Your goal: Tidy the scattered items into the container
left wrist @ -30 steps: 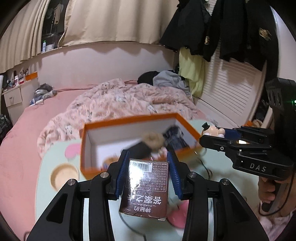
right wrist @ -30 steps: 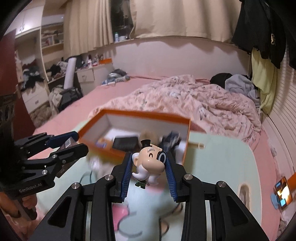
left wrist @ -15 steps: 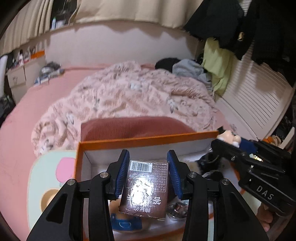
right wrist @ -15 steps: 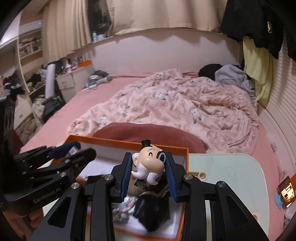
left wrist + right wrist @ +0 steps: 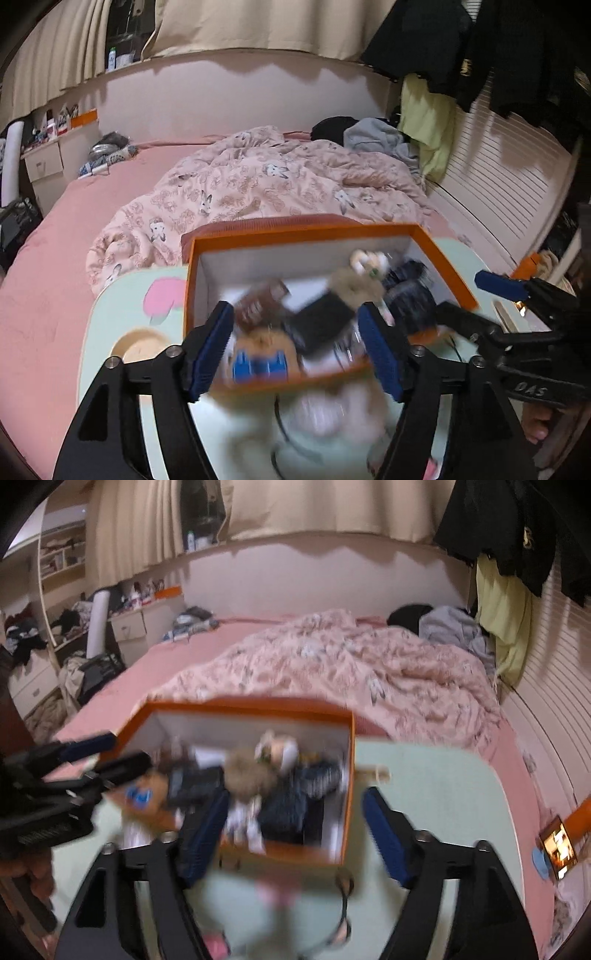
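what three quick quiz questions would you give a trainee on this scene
1. True or false: the left hand-held gripper is clamped on the brown packet.
2. Where does the little figure lie? A) in the orange box B) on the bed C) in the right hand-held gripper
3. Fill in: both grippers' jaws stand ____.

Key: 1 false, the packet lies in the box; 2 A; 3 open.
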The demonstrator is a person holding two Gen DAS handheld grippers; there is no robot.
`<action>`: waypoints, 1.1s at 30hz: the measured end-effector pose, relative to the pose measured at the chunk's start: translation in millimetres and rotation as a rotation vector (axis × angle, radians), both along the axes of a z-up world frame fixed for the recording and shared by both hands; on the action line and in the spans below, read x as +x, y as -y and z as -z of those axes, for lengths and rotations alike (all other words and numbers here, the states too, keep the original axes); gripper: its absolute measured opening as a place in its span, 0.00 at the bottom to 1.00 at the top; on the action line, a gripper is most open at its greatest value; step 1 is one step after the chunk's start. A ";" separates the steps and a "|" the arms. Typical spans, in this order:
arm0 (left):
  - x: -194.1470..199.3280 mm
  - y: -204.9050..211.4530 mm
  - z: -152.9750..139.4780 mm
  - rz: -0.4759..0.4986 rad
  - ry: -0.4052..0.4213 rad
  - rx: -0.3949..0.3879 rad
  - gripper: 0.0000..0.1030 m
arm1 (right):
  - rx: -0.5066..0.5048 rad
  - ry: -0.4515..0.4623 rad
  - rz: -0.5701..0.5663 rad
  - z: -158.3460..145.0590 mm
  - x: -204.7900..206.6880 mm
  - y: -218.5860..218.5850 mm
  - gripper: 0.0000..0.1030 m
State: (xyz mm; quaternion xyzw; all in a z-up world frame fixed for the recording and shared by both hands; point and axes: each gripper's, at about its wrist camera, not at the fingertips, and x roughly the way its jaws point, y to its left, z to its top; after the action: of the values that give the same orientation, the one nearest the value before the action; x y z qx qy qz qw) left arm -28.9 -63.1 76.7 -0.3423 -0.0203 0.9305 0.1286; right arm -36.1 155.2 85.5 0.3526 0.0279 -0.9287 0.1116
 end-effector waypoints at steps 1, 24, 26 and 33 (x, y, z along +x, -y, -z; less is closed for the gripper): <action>14.1 1.9 1.4 0.001 -0.007 0.004 0.80 | 0.003 0.016 -0.002 5.5 9.5 -1.6 0.79; 82.3 -12.1 85.6 -0.018 0.091 -0.106 1.00 | 0.085 0.166 0.085 74.7 58.1 -28.9 1.00; 83.5 -12.3 85.6 -0.017 0.085 -0.104 1.00 | 0.086 0.164 0.084 74.9 58.1 -29.2 1.00; 85.6 -14.1 85.7 -0.005 0.075 -0.102 1.00 | 0.087 0.164 0.083 73.7 58.1 -28.1 1.00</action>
State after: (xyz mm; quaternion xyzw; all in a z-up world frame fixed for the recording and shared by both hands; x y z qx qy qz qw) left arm 56.6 -49.1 -9.1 -0.3829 0.0214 0.9172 0.1079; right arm 21.9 183.3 11.8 0.4330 0.0445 -0.8984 0.0594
